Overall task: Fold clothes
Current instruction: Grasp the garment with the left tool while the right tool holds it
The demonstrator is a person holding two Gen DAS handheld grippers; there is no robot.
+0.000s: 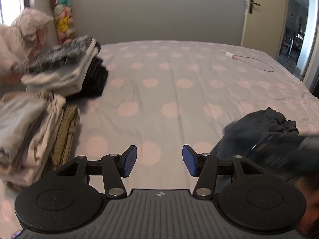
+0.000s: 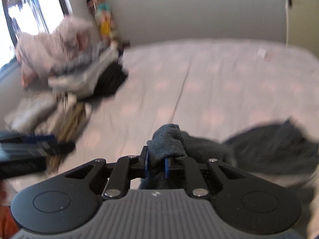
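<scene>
The right gripper (image 2: 157, 164) pinches a bunched fold of the dark garment (image 2: 269, 151), its blue pads pressed into the cloth just in front of the camera; the rest of the garment trails off to the right over the bed (image 2: 199, 79). Holding it by one bunched edge looks like a way to drag or lift it onto the bare middle of the bed, where there is room to spread it flat for folding. The left gripper (image 1: 159, 160) is spread, with nothing between its pads and only the dotted sheet showing in the gap; it hangs over the near part of the bed, beside the garment, which in its view lies low at the right (image 1: 259, 127). Empty and apart like that, it seems kept ready to take a second edge once the cloth is laid out. On the bed's left side sit the stacks (image 1: 59, 73): pale, grey and black folded pieces farther back, and a cream and striped stack (image 1: 39, 123) nearer, kept to the edge probably so the centre stays free for work. A pink garment (image 1: 26, 31) is heaped behind the stacks, and I cannot tell whether it is folded. No basket, box or other container shows anywhere on the bed. A white cable (image 1: 257, 61) lies on the bed's far right, well apart from the garment.
</scene>
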